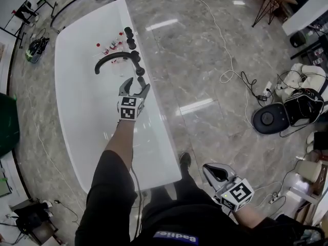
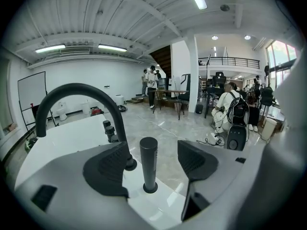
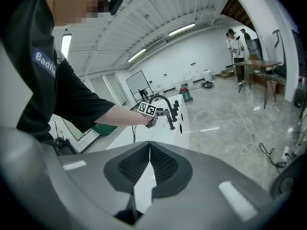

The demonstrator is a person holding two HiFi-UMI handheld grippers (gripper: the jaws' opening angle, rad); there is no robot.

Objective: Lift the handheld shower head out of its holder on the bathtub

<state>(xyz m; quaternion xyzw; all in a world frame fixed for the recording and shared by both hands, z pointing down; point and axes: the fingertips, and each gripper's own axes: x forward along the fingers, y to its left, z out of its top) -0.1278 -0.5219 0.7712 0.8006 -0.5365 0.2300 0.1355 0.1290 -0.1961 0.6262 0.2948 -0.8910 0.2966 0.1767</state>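
The handheld shower head (image 2: 148, 163) is a slim black cylinder that stands upright in its round holder on the white bathtub's rim (image 2: 158, 205). My left gripper (image 2: 152, 166) is open, one jaw on either side of the cylinder with a gap on both sides. In the head view the left gripper (image 1: 135, 88) reaches over the rim (image 1: 154, 132) to the shower head (image 1: 141, 80), just in front of the black arched faucet (image 1: 115, 58). My right gripper (image 1: 218, 173) is shut and holds nothing, low beside the person's body. In its own view the right gripper (image 3: 149, 166) looks toward the tub (image 3: 160, 131).
Three black knobs (image 1: 130, 37) line the rim beyond the faucet. Small red-capped bottles (image 1: 109, 46) lie in the tub's far end. On the marble floor to the right are a white cable (image 1: 223, 60), a round black device (image 1: 267, 119) and bags (image 1: 303, 104). People stand far off (image 2: 151, 83).
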